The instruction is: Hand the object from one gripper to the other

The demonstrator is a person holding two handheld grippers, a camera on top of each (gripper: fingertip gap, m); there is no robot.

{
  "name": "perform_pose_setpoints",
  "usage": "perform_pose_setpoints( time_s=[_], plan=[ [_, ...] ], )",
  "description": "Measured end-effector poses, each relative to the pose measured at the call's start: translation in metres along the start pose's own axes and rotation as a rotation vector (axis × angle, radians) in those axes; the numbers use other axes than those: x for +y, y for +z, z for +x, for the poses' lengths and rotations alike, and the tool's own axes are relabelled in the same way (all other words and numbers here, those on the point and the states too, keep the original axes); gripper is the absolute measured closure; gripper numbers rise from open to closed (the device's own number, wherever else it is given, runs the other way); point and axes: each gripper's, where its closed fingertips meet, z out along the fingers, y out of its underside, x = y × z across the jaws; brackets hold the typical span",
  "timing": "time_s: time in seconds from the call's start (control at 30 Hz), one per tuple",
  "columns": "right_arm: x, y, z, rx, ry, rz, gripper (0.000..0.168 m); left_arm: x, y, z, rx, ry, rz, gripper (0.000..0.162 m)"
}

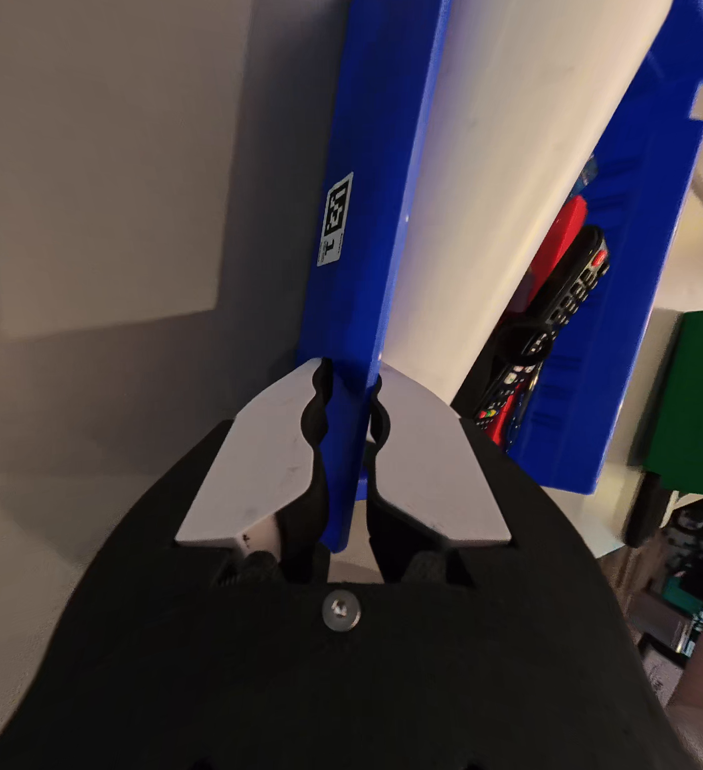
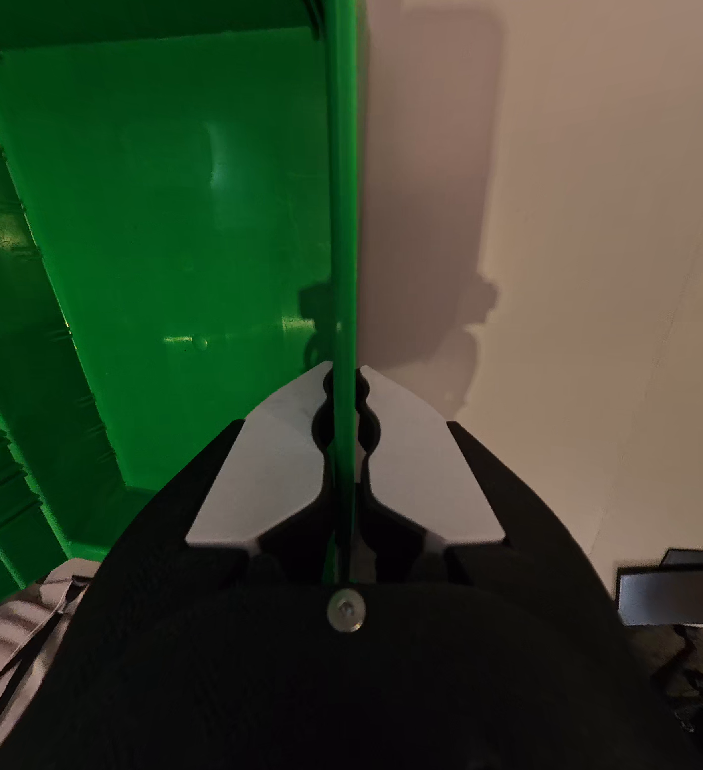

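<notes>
Left gripper (image 1: 352,377) is clamped tight on the near wall of a blue plastic bin (image 1: 383,175), the wavy black pads (image 1: 314,416) pressed against the wall from both sides, and the bin is held up off any surface, tipped so its open side faces right in the left wrist view. A small black-and-white marker sticker (image 1: 335,221) sits on the outside of that gripped wall. Down in the bin's far side lie a black remote control (image 1: 558,316) with coloured buttons and, right against it, something red (image 1: 560,237) whose kind is hard to tell; both rest against the bin's ribbed blue wall. Behind the bin there is a pale wall (image 1: 104,166). Over at the right edge of that view, a slice of a green bin (image 1: 699,400) shows. Switching to the right wrist view: the right gripper (image 2: 345,371) is pinching the thin side wall of that green plastic bin (image 2: 166,250), pads closed on either side of the wall's edge, which runs straight up the frame. The green bin's inside shows bare, glossy floor and ribbed side, with nothing visible in it. To its right, a cream wall (image 2: 591,208) carries the gripper's soft shadow, and a dark flat object (image 2: 679,591) juts in at lower right, too blurred to name.
</notes>
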Motion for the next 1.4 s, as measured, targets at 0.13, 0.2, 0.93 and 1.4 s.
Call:
perform_pose_setpoints(
  time_s=[0.13,0.2,0.93,1.4],
  plan=[
    [-0.021,0.009,-0.019,0.0,-0.035,0.016,0.161,-0.011,0.005,0.002,0.034,-0.009,0.036,0.146],
    [-0.031,0.016,-0.023,0.025,-0.039,0.023,0.161,-0.017,0.006,0.001,0.046,-0.031,0.065,0.145],
    [-0.03,0.011,0.001,0.054,-0.151,-0.008,0.16,-0.028,-0.001,-0.017,-0.006,-0.062,0.146,0.144],
    [-0.037,0.012,0.003,0.036,-0.192,0.053,0.16,-0.027,-0.012,-0.031,0.03,-0.121,0.21,0.145]
  ],
)
